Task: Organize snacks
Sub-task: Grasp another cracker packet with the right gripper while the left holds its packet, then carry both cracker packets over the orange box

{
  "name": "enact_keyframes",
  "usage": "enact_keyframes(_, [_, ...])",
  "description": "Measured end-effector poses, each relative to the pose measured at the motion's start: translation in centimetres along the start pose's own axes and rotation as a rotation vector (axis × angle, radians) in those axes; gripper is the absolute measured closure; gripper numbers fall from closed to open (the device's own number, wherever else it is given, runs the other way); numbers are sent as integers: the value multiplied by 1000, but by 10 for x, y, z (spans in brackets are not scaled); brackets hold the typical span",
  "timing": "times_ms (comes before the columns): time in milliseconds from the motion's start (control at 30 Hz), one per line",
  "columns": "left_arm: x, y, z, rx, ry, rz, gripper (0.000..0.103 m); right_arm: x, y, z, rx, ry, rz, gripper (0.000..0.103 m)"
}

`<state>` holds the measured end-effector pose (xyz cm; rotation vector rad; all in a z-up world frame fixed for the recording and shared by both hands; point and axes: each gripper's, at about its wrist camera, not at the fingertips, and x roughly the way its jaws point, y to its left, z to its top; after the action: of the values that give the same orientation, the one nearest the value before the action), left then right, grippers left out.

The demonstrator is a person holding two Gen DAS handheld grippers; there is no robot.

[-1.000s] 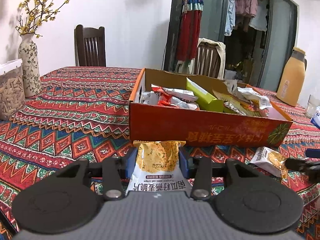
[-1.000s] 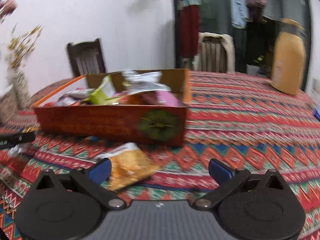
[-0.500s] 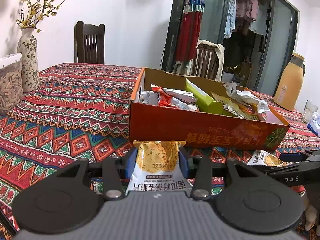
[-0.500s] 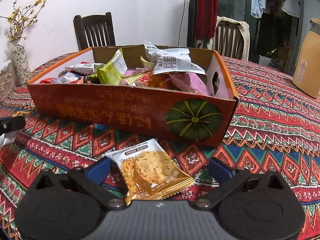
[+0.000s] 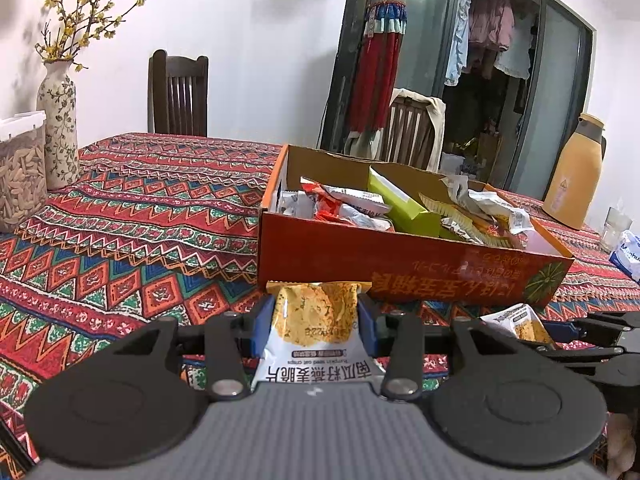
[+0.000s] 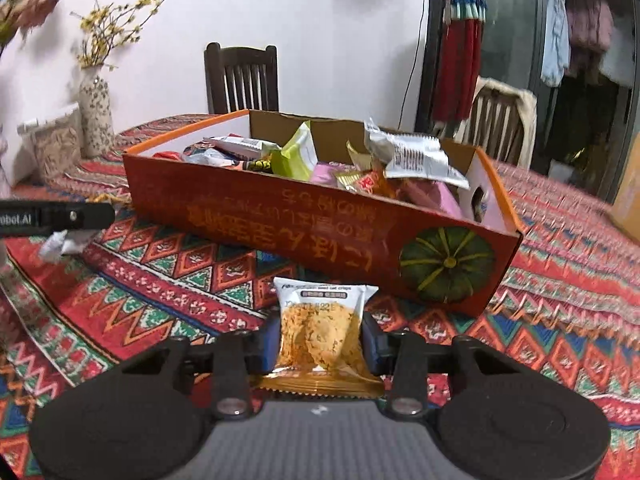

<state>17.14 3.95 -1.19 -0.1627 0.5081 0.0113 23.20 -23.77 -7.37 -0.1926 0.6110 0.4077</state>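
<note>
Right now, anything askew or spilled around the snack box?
Nothing spilled or damaged. The orange box is a loose jumble: a silver wrapper and a green packet poke above its rim. Each tool grips its own oat crisp packet: left tool, right tool, whose jaws are closing on it.
</note>
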Motion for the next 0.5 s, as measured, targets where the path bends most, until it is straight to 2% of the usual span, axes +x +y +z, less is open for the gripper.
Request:
enact_keyframes(267, [-7,-3,-1,18,-32,-15,58,-24,-5,-2,32,-155,-130,64])
enact_keyframes(500, [-8,-6,-2,34,-43,2,58,-35,-6,-3,40,-211,-183,64])
